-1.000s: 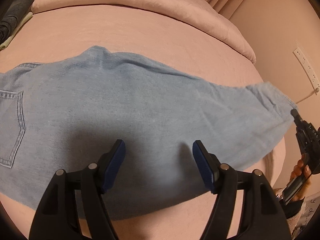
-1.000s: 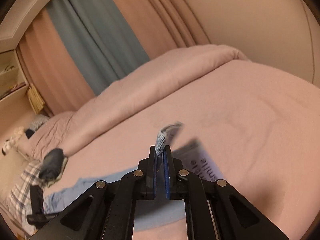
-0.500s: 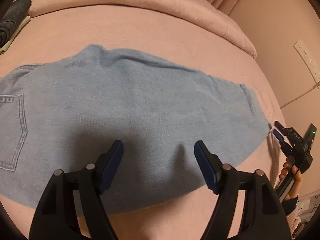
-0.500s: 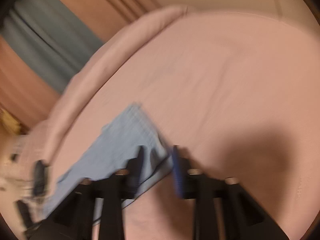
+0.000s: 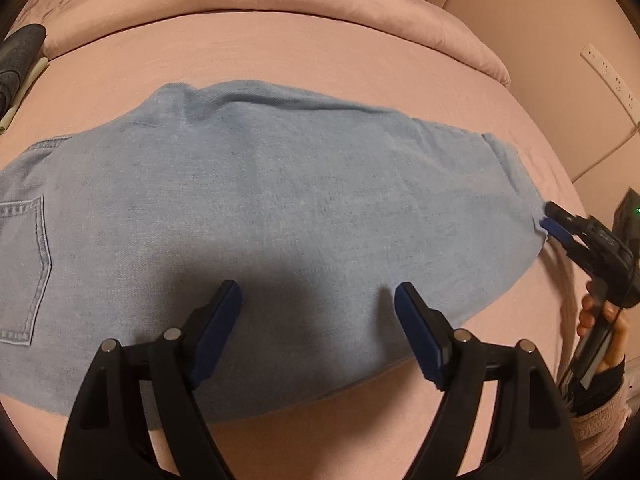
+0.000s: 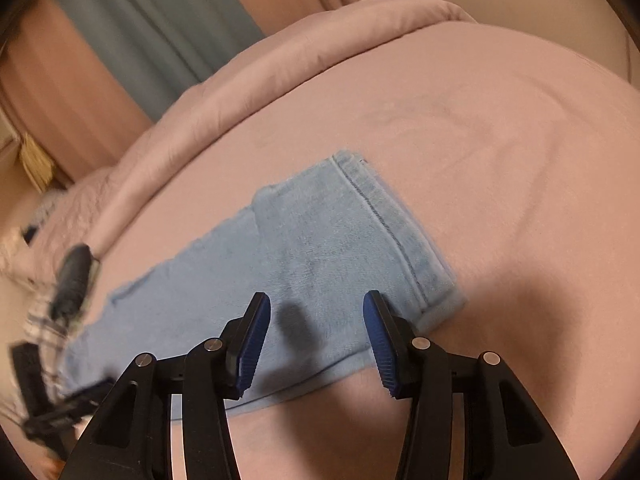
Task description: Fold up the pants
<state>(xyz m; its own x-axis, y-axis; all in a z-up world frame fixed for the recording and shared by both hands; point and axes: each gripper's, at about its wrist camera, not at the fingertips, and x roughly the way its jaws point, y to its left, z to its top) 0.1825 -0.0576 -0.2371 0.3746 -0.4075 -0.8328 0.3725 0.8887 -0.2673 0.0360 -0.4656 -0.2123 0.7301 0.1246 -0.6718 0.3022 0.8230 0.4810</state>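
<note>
Jeans [image 5: 280,208] flat across the pink bed [image 5: 320,60], hem at right, both grippers, left [image 5: 318,316] and right [image 6: 316,328], opening, fingers spread over denim, pinching nothing; risk: bunching or a crooked fold from an off-centre grab.

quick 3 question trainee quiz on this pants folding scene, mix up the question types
1. True or false: the right gripper is clamped on the hem of the jeans.
2. Multiple choice: the jeans lie on A) a wooden floor B) a pink bed C) a glass table.
3. Fill in: in the left wrist view, the back pocket of the jeans shows at the ____ edge of the picture.

Key
1. False: its jaws are opening and the pads press on nothing.
2. B
3. left
</note>
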